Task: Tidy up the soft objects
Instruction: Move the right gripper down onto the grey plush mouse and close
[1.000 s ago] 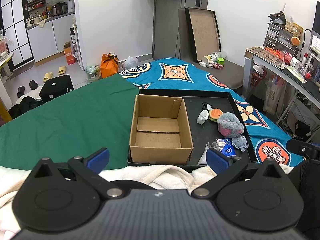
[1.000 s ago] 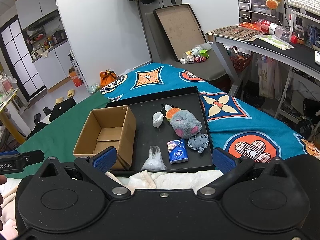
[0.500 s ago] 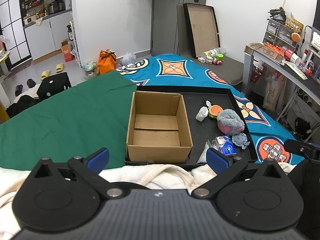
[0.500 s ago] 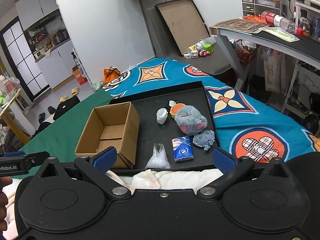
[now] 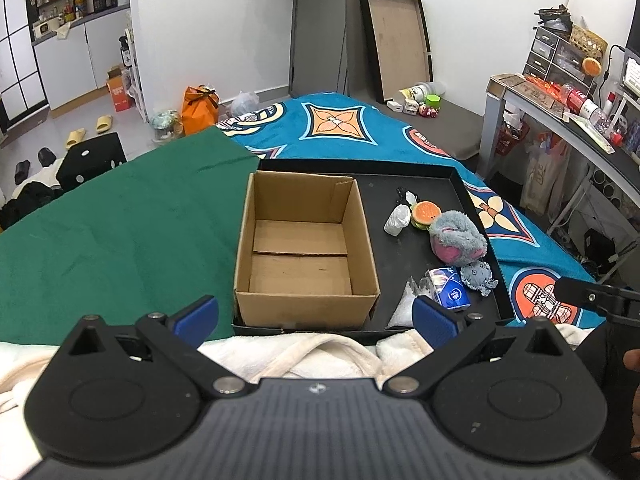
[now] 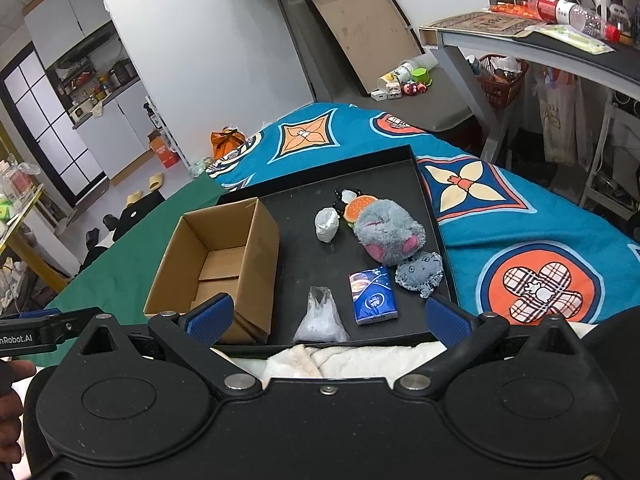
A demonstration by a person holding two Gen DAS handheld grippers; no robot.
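Observation:
An empty cardboard box [image 5: 304, 248] [image 6: 218, 268] stands in the left half of a black tray [image 5: 420, 184] [image 6: 384, 160]. To its right lie a grey plush mouse [image 5: 458, 236] [image 6: 388, 232], a small grey plush octopus [image 5: 478, 276] [image 6: 420, 274], a burger toy [image 5: 426, 212] [image 6: 358, 206], a white wad [image 5: 397, 220] [image 6: 327, 224], a blue tissue pack [image 5: 450, 290] [image 6: 372, 296] and a clear plastic bag [image 5: 406, 300] [image 6: 322, 314]. My left gripper [image 5: 316, 316] and right gripper [image 6: 328, 316] are both open and empty, held before the tray's near edge.
The tray sits on a bed with a green sheet [image 5: 120, 232] and a blue patterned blanket [image 5: 340, 120]. A cream towel [image 5: 320, 356] lies at the near edge. A desk [image 6: 540, 40] stands at the right, clutter on the floor beyond.
Both grippers have moved forward and slightly down toward the tray; the box and toys look larger. Both stay open. Nothing on the tray has moved.

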